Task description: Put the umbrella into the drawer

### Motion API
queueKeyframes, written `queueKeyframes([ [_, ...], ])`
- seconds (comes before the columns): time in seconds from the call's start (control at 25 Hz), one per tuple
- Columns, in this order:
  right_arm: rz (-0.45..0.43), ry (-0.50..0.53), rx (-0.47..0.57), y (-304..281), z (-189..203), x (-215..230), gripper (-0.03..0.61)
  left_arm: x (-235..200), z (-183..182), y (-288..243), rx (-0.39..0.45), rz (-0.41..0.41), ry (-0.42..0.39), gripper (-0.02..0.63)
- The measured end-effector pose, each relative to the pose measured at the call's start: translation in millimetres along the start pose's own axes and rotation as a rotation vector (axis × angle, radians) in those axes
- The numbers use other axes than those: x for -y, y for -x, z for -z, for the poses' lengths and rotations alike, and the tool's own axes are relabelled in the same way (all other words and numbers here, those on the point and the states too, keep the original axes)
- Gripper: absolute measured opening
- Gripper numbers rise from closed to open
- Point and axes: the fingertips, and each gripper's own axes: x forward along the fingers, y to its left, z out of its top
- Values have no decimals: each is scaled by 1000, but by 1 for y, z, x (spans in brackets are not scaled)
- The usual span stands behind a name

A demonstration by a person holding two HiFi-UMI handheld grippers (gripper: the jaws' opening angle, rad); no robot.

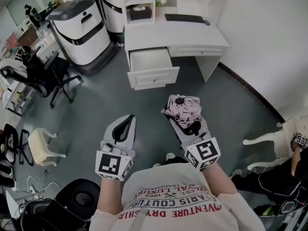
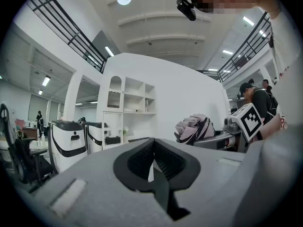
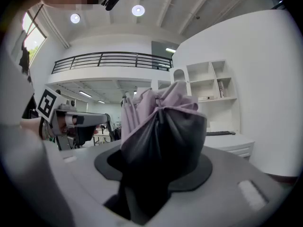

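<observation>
My right gripper is shut on a folded pink and black umbrella, held over the grey floor in front of the desk. In the right gripper view the umbrella fills the space between the jaws and hides their tips. My left gripper hangs beside it to the left, shut and empty; its jaws meet in the left gripper view. The white drawer stands pulled out of the white desk ahead of both grippers. The umbrella also shows at the right of the left gripper view.
A black keyboard lies on the desk top. White and black machines stand left of the desk. A black office chair and a small cream stool are at the left. A white chair and another person are at the right.
</observation>
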Motion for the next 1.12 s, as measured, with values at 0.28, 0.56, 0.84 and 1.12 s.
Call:
queueKeyframes([
  [0.28,-5,-4,-11,-16,0,1,218,-12,-2,-8,-1,5,1,3],
  [0.56,-3,-27,-29,-40,2,17,218,-27,4,-31,-14,4,17,3],
  [0.84,-24,-56,-46,-86,12,53,219,-52,16,-74,-44,-22,20,5],
  [1.12,-95,-76,-58,-183,11,122,219,-108,23,-168,-67,-93,19,5],
])
